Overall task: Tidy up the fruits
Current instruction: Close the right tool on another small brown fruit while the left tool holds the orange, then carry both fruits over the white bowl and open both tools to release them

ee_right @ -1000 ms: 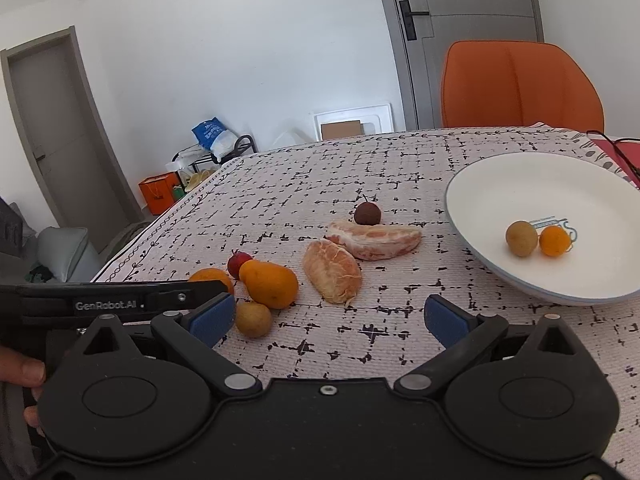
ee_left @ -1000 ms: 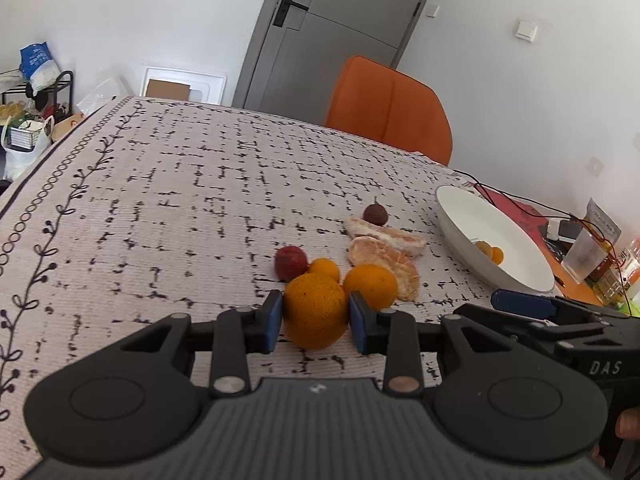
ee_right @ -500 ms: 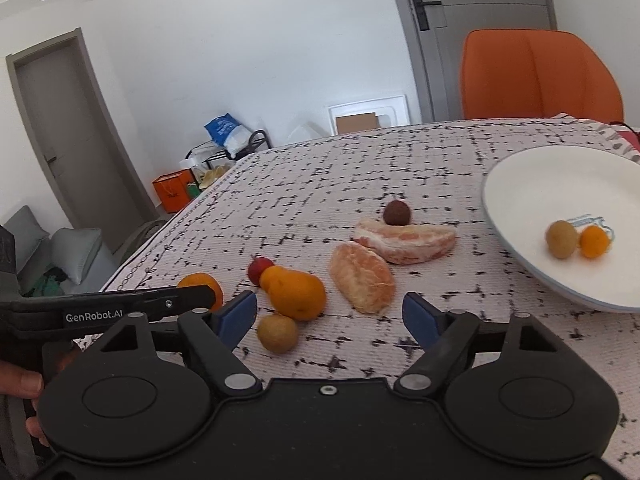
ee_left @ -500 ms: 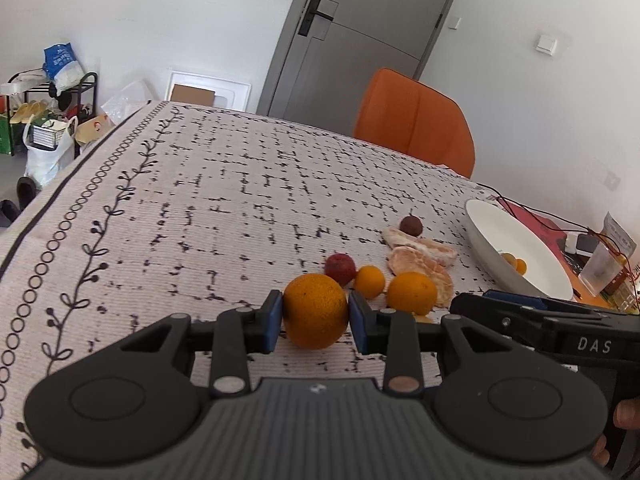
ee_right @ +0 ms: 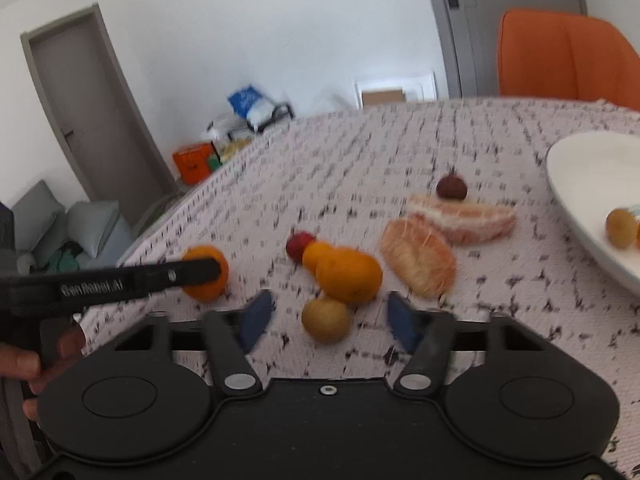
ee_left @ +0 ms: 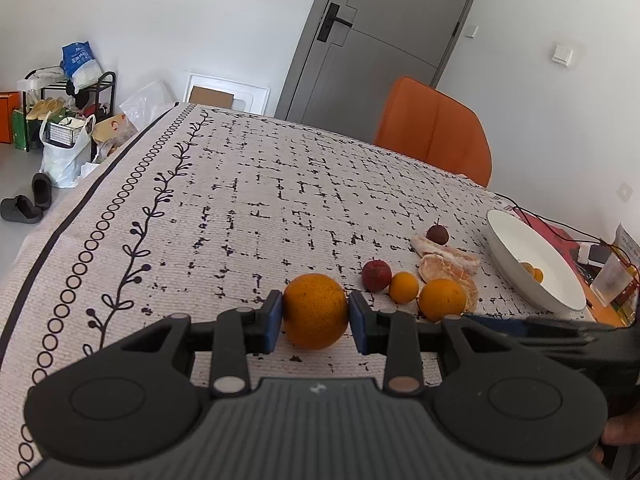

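The orange (ee_left: pixel 315 311) is squeezed tight in the left gripper (ee_left: pixel 316 322). The right gripper (ee_right: pixel 326 320) is closing around a small brown fruit (ee_right: pixel 326 319), not touching it.

We see a coarse woven cream tablecloth with black printed marks (ee_left: pixel 280 184) under everything. The round dimpled matt-skinned orange (ee_left: pixel 315 311) sits between smooth blue plastic pads (ee_left: pixel 273 322). At two o'clock from it, the glossy white ceramic bowl (ee_left: pixel 516 264) shines. The peeled pale fibrous pomelo segments (ee_right: pixel 420 256) look rough and dry.
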`<control>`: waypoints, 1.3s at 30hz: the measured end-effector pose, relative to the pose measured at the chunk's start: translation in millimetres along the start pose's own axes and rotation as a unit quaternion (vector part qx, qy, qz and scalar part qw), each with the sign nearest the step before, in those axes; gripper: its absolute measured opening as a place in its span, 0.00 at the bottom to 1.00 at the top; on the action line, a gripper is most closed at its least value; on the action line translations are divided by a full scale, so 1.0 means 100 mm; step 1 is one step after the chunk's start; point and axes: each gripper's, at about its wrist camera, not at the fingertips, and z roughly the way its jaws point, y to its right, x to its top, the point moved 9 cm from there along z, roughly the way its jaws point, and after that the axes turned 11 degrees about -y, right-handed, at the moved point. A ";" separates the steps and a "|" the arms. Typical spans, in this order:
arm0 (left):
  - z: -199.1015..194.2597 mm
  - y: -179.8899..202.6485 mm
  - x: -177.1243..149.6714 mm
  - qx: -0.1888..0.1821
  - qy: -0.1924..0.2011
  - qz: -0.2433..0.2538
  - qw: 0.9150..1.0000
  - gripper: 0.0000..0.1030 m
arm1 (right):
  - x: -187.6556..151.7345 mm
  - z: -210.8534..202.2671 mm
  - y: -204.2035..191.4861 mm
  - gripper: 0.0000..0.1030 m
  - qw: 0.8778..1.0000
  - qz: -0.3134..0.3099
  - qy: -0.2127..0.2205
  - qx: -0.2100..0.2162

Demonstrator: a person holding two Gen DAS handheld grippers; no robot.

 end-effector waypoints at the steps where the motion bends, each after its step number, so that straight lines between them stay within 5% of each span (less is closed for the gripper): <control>1: 0.00 0.00 0.00 -0.001 0.000 0.000 1.000 0.33 | 0.00 0.00 0.00 0.25 1.000 -0.003 0.002 -0.009; 10: 0.01 0.12 0.01 -0.014 -0.001 0.007 1.000 0.33 | -0.07 -0.11 0.05 0.24 1.000 0.002 0.001 -0.011; 39: 0.13 1.19 0.23 -0.037 0.002 0.106 0.994 0.33 | -0.07 -0.86 0.87 0.24 0.991 0.073 0.098 -0.050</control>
